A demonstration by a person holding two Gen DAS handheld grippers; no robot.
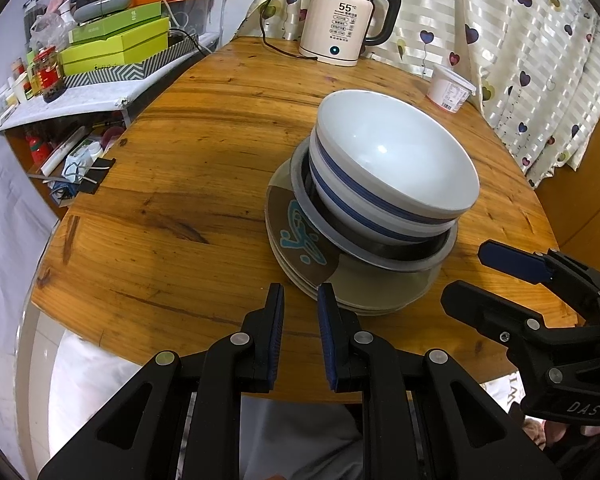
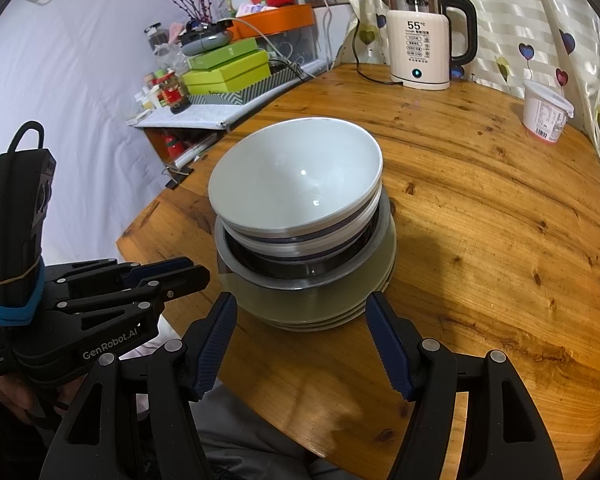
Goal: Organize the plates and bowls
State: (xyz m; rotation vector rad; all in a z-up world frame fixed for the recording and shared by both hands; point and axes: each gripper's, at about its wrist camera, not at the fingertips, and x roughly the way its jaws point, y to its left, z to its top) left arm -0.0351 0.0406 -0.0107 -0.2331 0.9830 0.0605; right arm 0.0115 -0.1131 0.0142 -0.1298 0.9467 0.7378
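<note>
On the round wooden table [image 1: 204, 128] everything is gathered into one stack near the front edge. At the bottom lie several greenish plates [image 2: 328, 312], the top one carrying a brown patch with a teal pattern [image 1: 300, 236]. On the plates sits a metal bowl [image 1: 380, 258] with a dark inside, and nested in it are white bowls with blue bands [image 1: 392, 168], two or perhaps three; the rims overlap too closely to count. The top bowl leans slightly toward the right in the left wrist view.

The left gripper [image 1: 299, 304] hangs over the front edge of the table just short of the plates, its jaws a narrow gap apart with nothing between them. The right gripper [image 2: 302, 312] points at the same stack from the other side, its jaws standing wide, one on each side of the plate edges in the picture and touching none of them.

At the far edge of the table stand a cream electric kettle [image 2: 420, 52] showing 55 and a white plastic tub [image 2: 546, 114]. To the left, a side shelf carries green boxes [image 1: 116, 46] and small jars.
</note>
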